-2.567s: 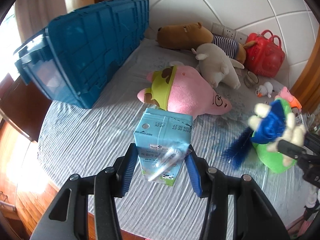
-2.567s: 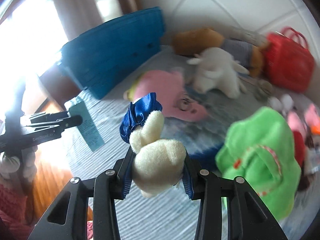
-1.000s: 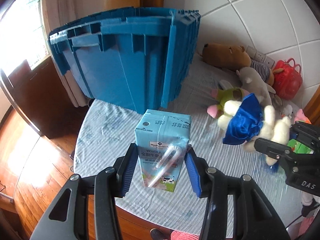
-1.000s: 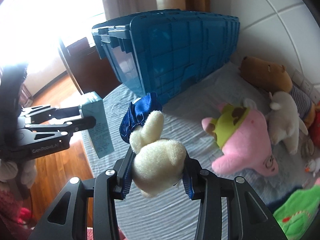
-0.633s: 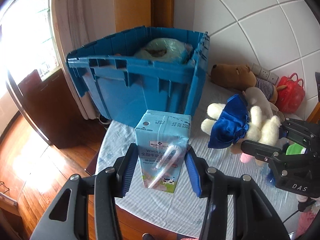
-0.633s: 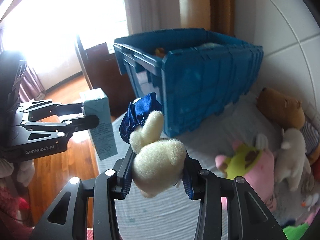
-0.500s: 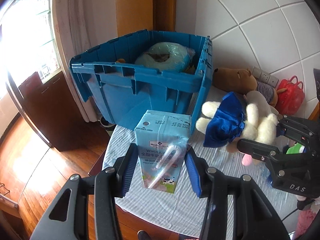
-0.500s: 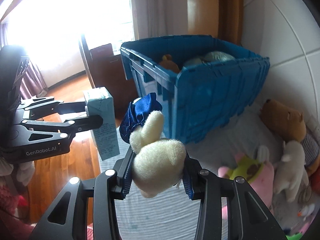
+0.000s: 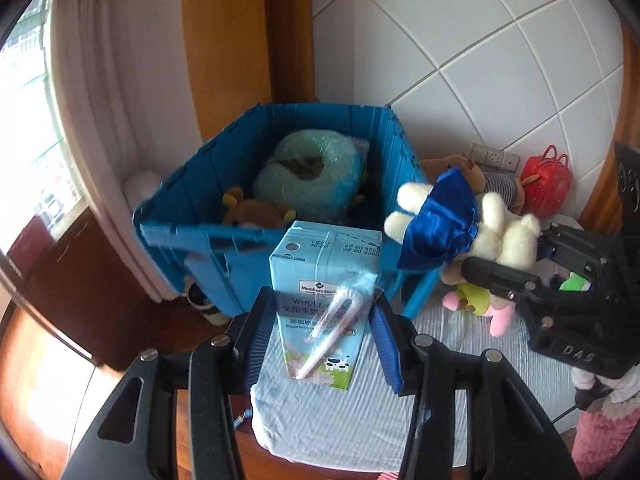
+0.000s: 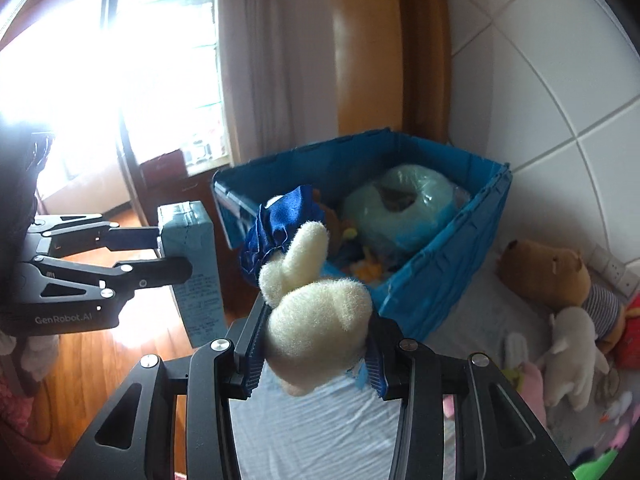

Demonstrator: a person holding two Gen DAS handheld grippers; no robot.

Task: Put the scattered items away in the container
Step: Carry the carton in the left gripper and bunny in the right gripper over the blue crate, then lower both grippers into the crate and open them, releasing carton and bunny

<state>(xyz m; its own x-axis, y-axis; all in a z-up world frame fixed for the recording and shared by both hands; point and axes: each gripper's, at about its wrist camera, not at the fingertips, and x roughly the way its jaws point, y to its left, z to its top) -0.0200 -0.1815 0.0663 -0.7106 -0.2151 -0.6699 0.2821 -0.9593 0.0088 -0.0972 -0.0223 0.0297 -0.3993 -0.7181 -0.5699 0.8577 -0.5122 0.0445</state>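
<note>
Carrying two items at once, the left gripper (image 9: 320,332) is clamped on a light-blue milk carton (image 9: 324,304) at the lower centre of its view, its blue pads pressed against the carton's sides, while the right gripper (image 10: 314,354) is clenched on a cream plush rabbit (image 10: 316,320) in a blue satin dress, low in the middle of its own view. The blue crate (image 9: 280,252) sits beyond both, in the middle of each frame, at the edge of a table with a pale striped cloth (image 9: 460,400); a mint-green cushion (image 9: 308,176) and a brown bear (image 9: 256,216) already lie inside it. In the left view the carton hangs just in front of the crate's near wall and the rabbit sits at the crate's right-hand corner. More toys, among them a large brown plush (image 10: 548,272) and a white plush (image 10: 568,356), lie on the cloth at the right of the right view. The step in hand looks like the carry to the crate. Next, each load probably needs bringing over the rim, above the open space beside the cushion, before the jaws let go.
</note>
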